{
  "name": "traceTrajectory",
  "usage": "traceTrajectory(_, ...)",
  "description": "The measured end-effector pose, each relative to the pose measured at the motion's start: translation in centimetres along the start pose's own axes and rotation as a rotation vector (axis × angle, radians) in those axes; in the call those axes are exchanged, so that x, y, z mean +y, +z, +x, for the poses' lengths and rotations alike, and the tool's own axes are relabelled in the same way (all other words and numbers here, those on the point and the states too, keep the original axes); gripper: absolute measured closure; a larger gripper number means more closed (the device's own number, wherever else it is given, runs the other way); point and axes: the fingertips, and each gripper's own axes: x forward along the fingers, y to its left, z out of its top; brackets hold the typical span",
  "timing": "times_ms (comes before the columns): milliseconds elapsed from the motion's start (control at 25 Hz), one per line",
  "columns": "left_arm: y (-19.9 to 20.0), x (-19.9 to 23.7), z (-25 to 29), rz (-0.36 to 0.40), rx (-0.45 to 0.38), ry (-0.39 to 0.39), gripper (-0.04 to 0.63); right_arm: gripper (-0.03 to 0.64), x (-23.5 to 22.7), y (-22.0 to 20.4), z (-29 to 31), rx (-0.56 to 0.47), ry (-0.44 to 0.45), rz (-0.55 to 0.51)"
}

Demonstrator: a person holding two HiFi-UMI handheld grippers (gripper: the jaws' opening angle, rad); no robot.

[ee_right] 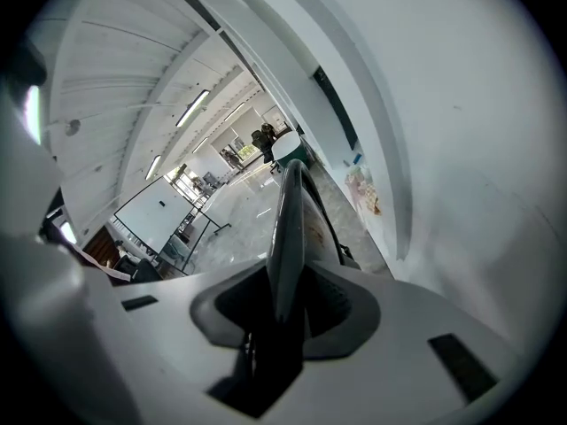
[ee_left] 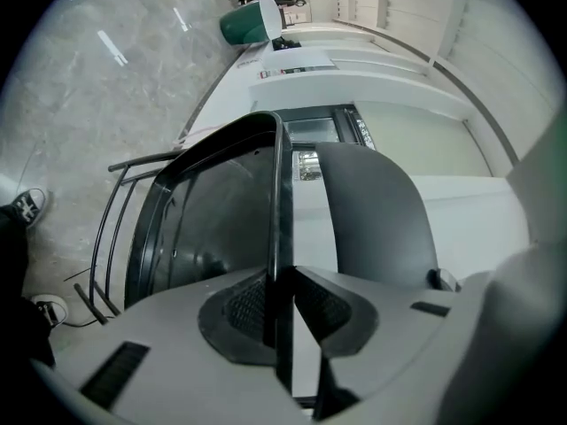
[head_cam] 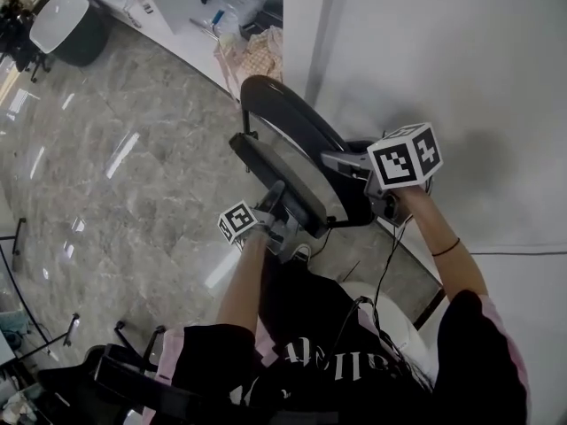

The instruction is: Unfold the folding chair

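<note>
A black folding chair [head_cam: 292, 140] stands partly closed beside the white wall in the head view. My left gripper [head_cam: 276, 204] is shut on the thin rim of its seat panel [head_cam: 282, 175]. In the left gripper view the jaws [ee_left: 282, 308] clamp that black rim [ee_left: 278, 211], with the grey curved back shell [ee_left: 376, 211] just to the right. My right gripper [head_cam: 354, 168], under its marker cube [head_cam: 405, 154], is shut on the back shell [head_cam: 301, 118]. The right gripper view shows the jaws [ee_right: 279, 304] pressed on that panel's narrow edge [ee_right: 289, 228].
The white wall [head_cam: 443, 60] rises close on the right. Glossy marble floor [head_cam: 115, 166] spreads to the left. My shoe [head_cam: 301, 253] and a thin cable [head_cam: 385, 264] lie by the chair's foot. A white counter [head_cam: 177, 34] and a dark tub [head_cam: 75, 25] stand far back.
</note>
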Motion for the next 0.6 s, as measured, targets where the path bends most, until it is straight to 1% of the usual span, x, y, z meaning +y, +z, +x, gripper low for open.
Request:
traceTrajectory(80, 0.4, 0.7, -2.3, -0.002, -0.010, -0.013, 0.545, 0.505, 2.0, -0.9, 1.4, -0.001, 0.020, -0.003)
traceTrajectory(200, 0.8, 0.5, -3.1, -0.006, -0.016, -0.030, 0.545, 0.503, 3.3, -0.8, 1.7, -0.006, 0.022, -0.013)
traceTrajectory(360, 0.7, 0.8, -2.9, -0.020, -0.003, 0.001, 0.540, 0.503, 3.6, -0.6, 1.6, 0.004, 0.032, -0.026)
traceTrajectory(520, 1.2, 2.3, -3.1, -0.026, 0.016, 0.015, 0.533, 0.503, 4.3, -1.2, 2.8, 0.040, 0.089, 0.017)
traceTrajectory(600, 2.1, 2.4, -5.2, -0.014, 0.034, 0.018, 0.531, 0.503, 6.6, -1.4, 4.0, 0.043, 0.094, 0.042)
